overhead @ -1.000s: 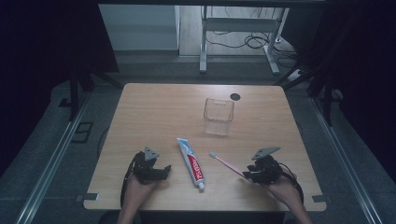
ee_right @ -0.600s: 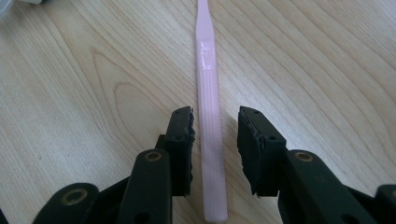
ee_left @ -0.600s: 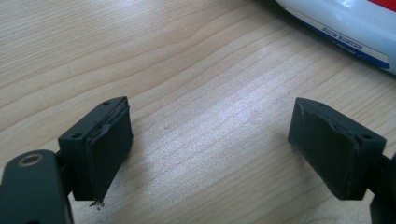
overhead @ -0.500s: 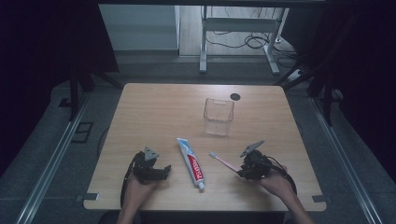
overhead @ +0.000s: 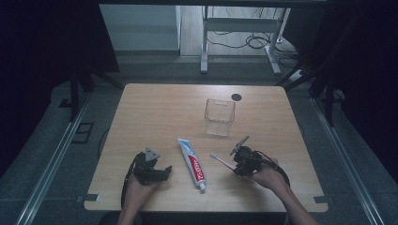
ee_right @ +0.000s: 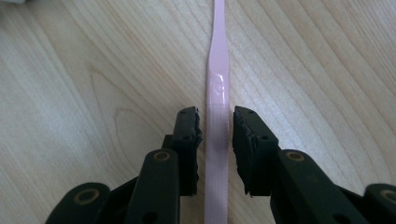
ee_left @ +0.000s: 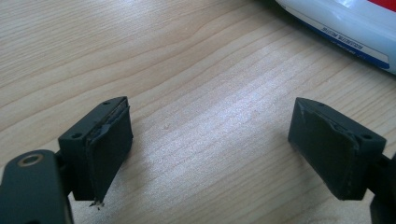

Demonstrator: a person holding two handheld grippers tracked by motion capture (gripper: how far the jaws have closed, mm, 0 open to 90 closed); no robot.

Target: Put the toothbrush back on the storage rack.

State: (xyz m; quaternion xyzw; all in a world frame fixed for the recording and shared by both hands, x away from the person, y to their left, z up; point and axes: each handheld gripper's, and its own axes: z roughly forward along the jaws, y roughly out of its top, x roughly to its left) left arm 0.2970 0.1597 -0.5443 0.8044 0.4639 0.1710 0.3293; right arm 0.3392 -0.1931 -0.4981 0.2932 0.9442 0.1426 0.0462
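A pink toothbrush (overhead: pixel 219 159) lies flat on the wooden table (overhead: pixel 159 112), bristle end toward the far left. My right gripper (overhead: pixel 237 163) is down over its handle. In the right gripper view the handle (ee_right: pixel 217 93) runs straight between the two jaws of the right gripper (ee_right: pixel 217 116). The jaws have just been closing and a thin gap still shows on each side. A white, blue and red toothpaste tube (overhead: pixel 192 164) lies in the middle. My left gripper (overhead: pixel 162 172) rests open on the table left of the tube, with bare wood between its jaws (ee_left: pixel 210 135).
A clear plastic cup (overhead: pixel 219 116) stands upright beyond the toothbrush. A small black disc (overhead: pixel 236 97) sits near the table's far edge. The toothpaste tube's edge (ee_left: pixel 345 23) shows at the top right of the left gripper view.
My right hand has slid left along the table until its gripper straddles the toothbrush handle. The left hand, tube and cup have not moved.
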